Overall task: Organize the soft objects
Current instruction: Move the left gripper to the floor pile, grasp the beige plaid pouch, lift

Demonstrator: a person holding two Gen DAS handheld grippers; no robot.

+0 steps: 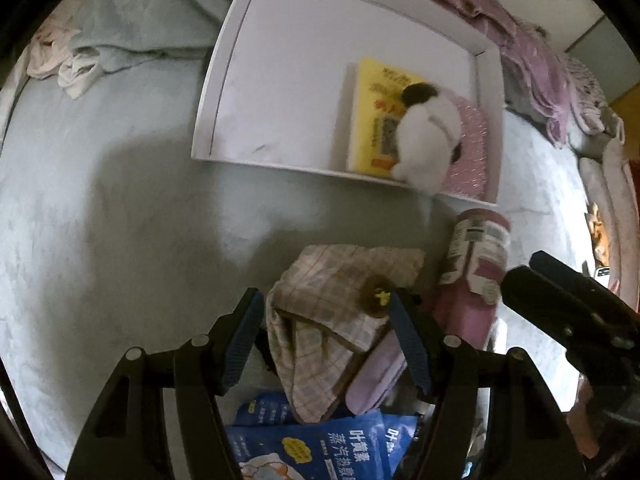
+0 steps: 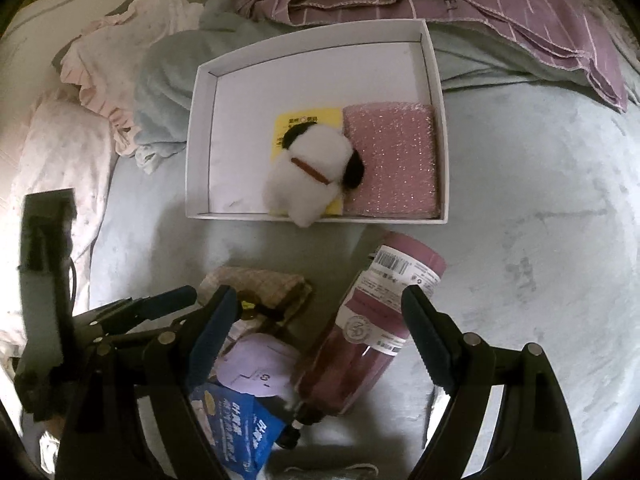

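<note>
A white tray (image 2: 196, 128) lies on the bed and holds a yellow packet (image 2: 308, 120), a pink glittery sponge (image 2: 390, 160) and a white plush dog (image 2: 310, 172) that hangs over the near rim. It also shows in the left wrist view (image 1: 426, 140). My left gripper (image 1: 326, 336) is open, its jaws on either side of a folded checkered cloth (image 1: 332, 312). My right gripper (image 2: 320, 340) is open and empty above a pink wrapped roll (image 2: 372, 312). The left gripper (image 2: 168, 304) shows at the right view's lower left.
A pale purple pouch (image 2: 256, 368) and a blue packet (image 2: 236, 424) lie near the cloth. Purple bedding (image 2: 460, 4) is piled behind the tray, pink clothes (image 2: 104, 64) and a blue-grey blanket (image 2: 168, 80) to its left. The grey-blue bed sheet (image 2: 540, 240) spreads right.
</note>
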